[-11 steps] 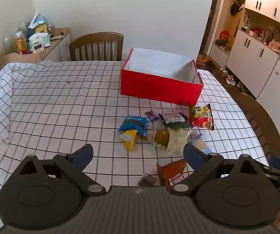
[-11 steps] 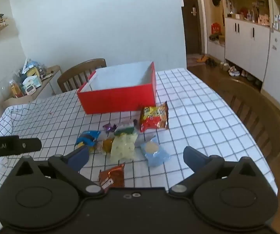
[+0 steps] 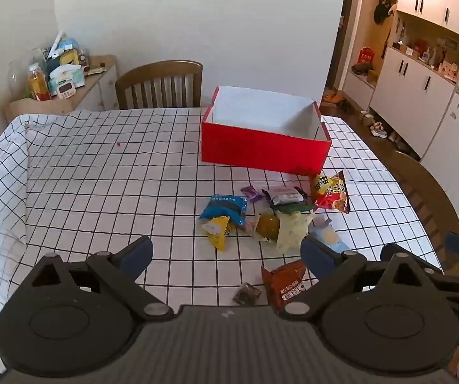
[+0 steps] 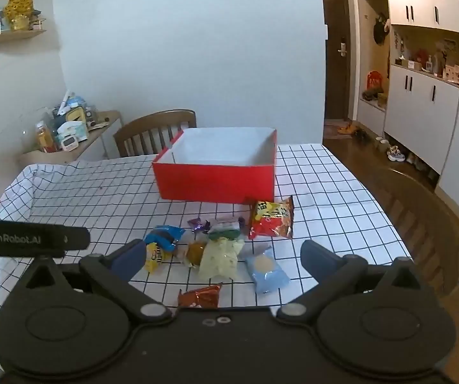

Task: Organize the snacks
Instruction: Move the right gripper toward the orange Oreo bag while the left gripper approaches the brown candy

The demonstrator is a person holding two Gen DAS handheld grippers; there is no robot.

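Observation:
An open red box (image 3: 263, 148) (image 4: 216, 179) with a white inside stands on the checked tablecloth. In front of it lies a loose pile of snacks: a blue packet (image 3: 224, 208) (image 4: 165, 236), a small yellow packet (image 3: 218, 232), a pale yellow packet (image 3: 292, 228) (image 4: 220, 257), a red-and-yellow packet (image 3: 330, 192) (image 4: 272, 219), a light blue packet (image 4: 266, 270) and an orange-brown packet (image 3: 285, 284) (image 4: 200, 296) nearest me. My left gripper (image 3: 226, 254) hovers open above the near side of the pile. To its right, my right gripper (image 4: 223, 256) is also open over the snacks, holding nothing.
A wooden chair (image 3: 160, 84) stands behind the table's far edge. Another chair (image 4: 421, 224) is at the right side. A side cabinet (image 3: 66, 96) with bottles and clutter sits at the far left. White cupboards (image 4: 421, 108) line the right wall.
In the right wrist view the box and snacks have slid down and to the right, so that gripper has swung slightly up and left. The left view is almost the same.

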